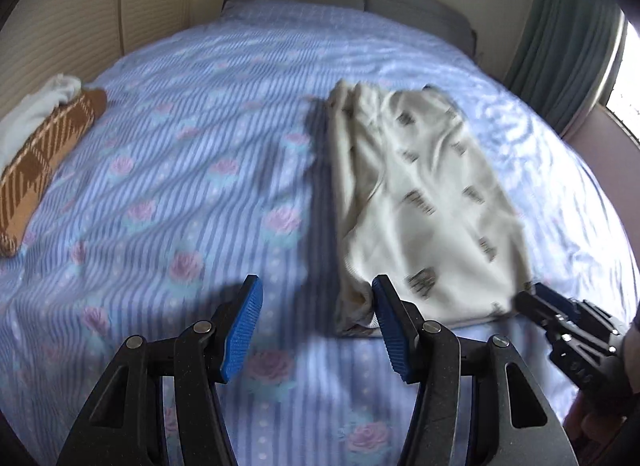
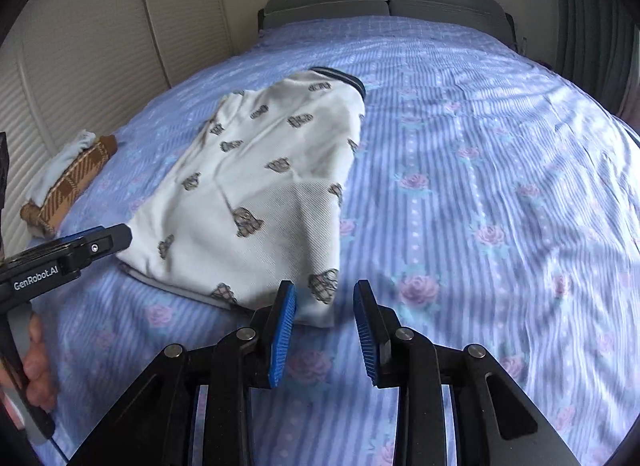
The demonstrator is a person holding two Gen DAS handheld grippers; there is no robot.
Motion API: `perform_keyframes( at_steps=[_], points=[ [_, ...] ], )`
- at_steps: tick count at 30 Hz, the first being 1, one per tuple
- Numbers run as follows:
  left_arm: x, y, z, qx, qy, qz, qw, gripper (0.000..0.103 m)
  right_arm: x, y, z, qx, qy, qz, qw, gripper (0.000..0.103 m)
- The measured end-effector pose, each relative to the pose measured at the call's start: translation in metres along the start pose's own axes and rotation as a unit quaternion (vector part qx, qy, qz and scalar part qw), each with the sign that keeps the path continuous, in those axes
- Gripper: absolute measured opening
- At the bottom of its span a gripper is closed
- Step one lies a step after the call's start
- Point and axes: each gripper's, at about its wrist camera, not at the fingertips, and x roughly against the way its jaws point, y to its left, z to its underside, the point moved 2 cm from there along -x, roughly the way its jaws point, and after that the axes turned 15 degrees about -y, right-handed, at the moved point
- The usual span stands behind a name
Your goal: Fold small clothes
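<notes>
- A bed (image 2: 480, 145) covered with a blue striped sheet printed with pink roses is seen filling most of both views; grey pillows (image 2: 384, 5) are set at its far end, at the top centre of each frame.
- A cream wall with ribbed panels (image 1: 60, 33) is seen along the left of both frames, and a grey-green curtain (image 1: 568, 37) is seen at the upper right of the left wrist view, beside a bright window.
- A white garment (image 2: 256, 189) printed with small dark checked figures is laid flat on the sheet, folded into a long narrow shape. It is placed centre-left in the right wrist view and centre-right in the left wrist view, with a dark-edged band at its far end.
- A brown checked cloth (image 1: 40, 153) with a pale cloth (image 1: 36, 105) against it is seen at the left edge of both frames, well apart from the white garment.
- The left hand-held gripper (image 1: 316, 326) is shown at the bottom of its own view with blue pads spread apart; nothing is pinched, and its right pad is seen just in front of the garment's near left corner.
- The right hand-held gripper (image 2: 325, 330) is shown at the bottom of its own view with jaws partly spread; the garment's near right corner shows in the gap beyond the pads, but it is not pressed.
- Fingers of a hand (image 2: 36, 370) are seen at the lower left of the right wrist view, wrapped round the left tool's handle.
</notes>
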Motion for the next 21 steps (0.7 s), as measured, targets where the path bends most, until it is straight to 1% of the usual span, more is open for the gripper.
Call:
perform_keyframes(
  at_steps=[1,2,4,7,10,13,14,16,17,19,21],
  points=[
    [-0.002,0.002,0.005,-0.002,0.004,-0.002,1.0000,0.057,-0.003,-0.003,0.003,-0.004,0.007,-0.002,1.000,0.032],
    [0.000,0.002,0.007,-0.004,0.001,-0.003,1.0000,0.057,-0.002,-0.005,0.005,-0.009,0.006,-0.005,1.000,0.032],
    [0.008,-0.001,0.003,-0.006,-0.015,-0.004,0.9999,0.056,0.003,-0.008,0.004,-0.013,-0.002,-0.011,1.000,0.032],
    [0.019,-0.010,-0.021,-0.017,-0.053,0.013,0.9983,0.055,0.015,-0.013,-0.005,-0.030,-0.022,-0.016,0.999,0.032],
    [0.010,-0.026,-0.055,-0.041,-0.066,0.052,0.9956,0.055,0.026,-0.019,-0.024,-0.050,-0.053,-0.013,0.997,0.032],
    [-0.017,-0.041,-0.090,-0.068,-0.063,0.088,0.9919,0.055,0.026,-0.023,-0.048,-0.062,-0.077,-0.002,0.995,0.032],
    [-0.026,-0.047,-0.099,-0.077,-0.062,0.091,0.9909,0.053,0.025,-0.024,-0.055,-0.064,-0.084,0.002,0.994,0.032],
    [-0.051,-0.051,-0.116,-0.086,-0.050,0.102,0.9898,0.046,0.022,-0.026,-0.068,-0.072,-0.098,0.005,0.993,0.032],
    [-0.064,-0.052,-0.121,-0.084,-0.044,0.106,0.9898,0.044,0.018,-0.028,-0.074,-0.078,-0.102,0.005,0.992,0.032],
    [-0.087,-0.051,-0.129,-0.078,-0.025,0.109,0.9906,0.037,0.009,-0.032,-0.081,-0.092,-0.106,0.005,0.990,0.032],
    [-0.107,-0.048,-0.131,-0.073,-0.007,0.106,0.9916,0.033,0.001,-0.035,-0.084,-0.108,-0.107,-0.001,0.988,0.032]
  ],
)
